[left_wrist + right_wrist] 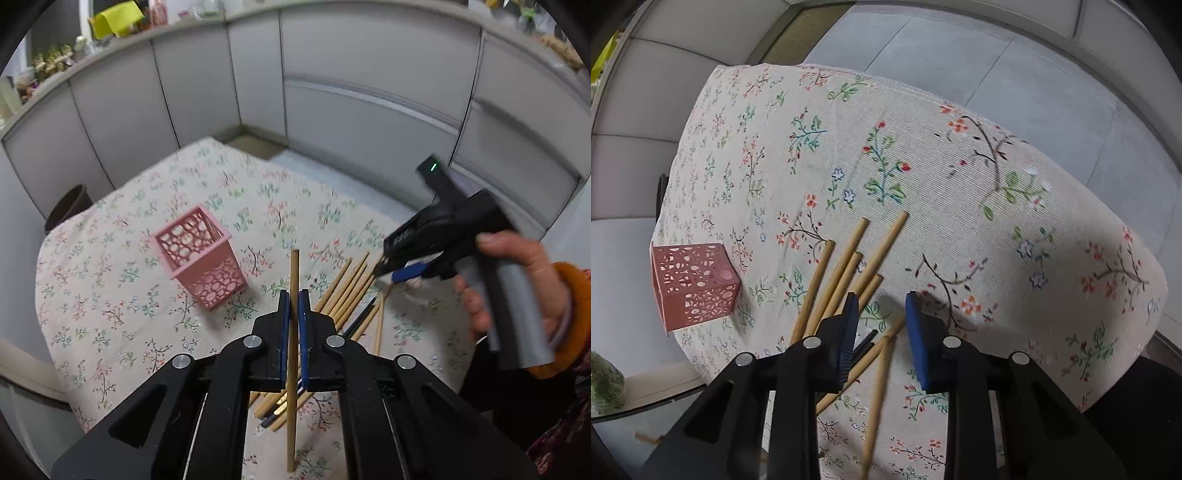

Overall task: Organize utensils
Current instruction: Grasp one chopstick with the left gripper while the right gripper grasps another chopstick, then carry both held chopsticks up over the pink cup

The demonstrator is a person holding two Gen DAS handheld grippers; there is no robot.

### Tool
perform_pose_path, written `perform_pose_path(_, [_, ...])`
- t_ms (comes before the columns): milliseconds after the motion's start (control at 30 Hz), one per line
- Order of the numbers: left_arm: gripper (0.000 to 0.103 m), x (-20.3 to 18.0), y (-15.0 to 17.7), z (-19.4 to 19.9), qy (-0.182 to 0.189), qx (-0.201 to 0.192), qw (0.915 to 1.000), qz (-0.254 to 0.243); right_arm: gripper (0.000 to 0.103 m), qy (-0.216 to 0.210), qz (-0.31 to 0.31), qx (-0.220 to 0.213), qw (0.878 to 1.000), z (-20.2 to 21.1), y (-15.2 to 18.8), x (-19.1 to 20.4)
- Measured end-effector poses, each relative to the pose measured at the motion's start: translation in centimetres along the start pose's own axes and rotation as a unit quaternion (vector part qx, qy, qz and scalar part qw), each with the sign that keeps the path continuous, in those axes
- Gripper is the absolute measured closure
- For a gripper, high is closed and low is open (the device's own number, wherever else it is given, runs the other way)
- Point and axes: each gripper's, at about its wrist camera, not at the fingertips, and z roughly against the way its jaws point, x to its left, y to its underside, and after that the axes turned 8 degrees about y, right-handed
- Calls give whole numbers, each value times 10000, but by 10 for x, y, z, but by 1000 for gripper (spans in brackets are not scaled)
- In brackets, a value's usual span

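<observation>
My left gripper (pixel 294 295) is shut on one wooden chopstick (pixel 294 273), held upright above the table. A pink perforated holder (pixel 199 254) stands on the floral tablecloth to its left, empty as far as I see; it also shows in the right wrist view (pixel 694 284). A pile of wooden chopsticks (pixel 349 291) and a dark one lies just right of the left gripper. My right gripper (pixel 881 306) is open and empty, hovering over that pile (pixel 846 266); it shows in the left wrist view (pixel 402 267), held by a hand.
The floral tablecloth (pixel 960 177) covers a small table with edges close on all sides. Grey partition panels (pixel 332 92) surround it. A dark round bin (pixel 68 206) stands behind the table's left corner. Grey floor (pixel 997 74) lies beyond.
</observation>
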Motion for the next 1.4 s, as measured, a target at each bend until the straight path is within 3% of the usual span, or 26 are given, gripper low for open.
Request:
perform_pose_path(267, [99,-13,5,47,14,-605,9981,106,79,220,-5,-36,9998,7,12,-10])
perform_pose_path(400, [99,-15,8,58,26,-799,9967,170,77,317,226,180,9991,12,33,-19])
perform_pose_path(567, [99,-21,9,70,71,-1044,9942,251,77,565,449,265,9970,-11,45,2])
perform_pose_path(600, [99,-22,9,73,55,-1065,9939,276,80,627,477,187,9967,-12,48,4])
perform_pose_path(633, [99,-22,10,76,42,-1092,9935,310,93,668,583,23,9961,-11,50,9])
perform_pose_path(667, [99,-21,12,79,21,-1143,9928,356,96,629,680,166,9956,-18,52,11])
perform_pose_path(833, [99,-17,15,92,-19,-1363,9883,688,97,497,862,-146,9949,-14,56,6])
perform_pose_path(967, [99,-19,21,96,-65,-1484,9847,914,97,-19,1158,-416,9924,-2,69,2])
perform_pose_path(1200, [99,-23,25,105,-264,-1608,9782,1288,97,-836,2031,-1211,9680,61,106,6])
perform_pose_path(1400, [99,-29,19,118,-343,-1693,9743,1448,97,-1294,2745,-1979,9320,123,142,6])
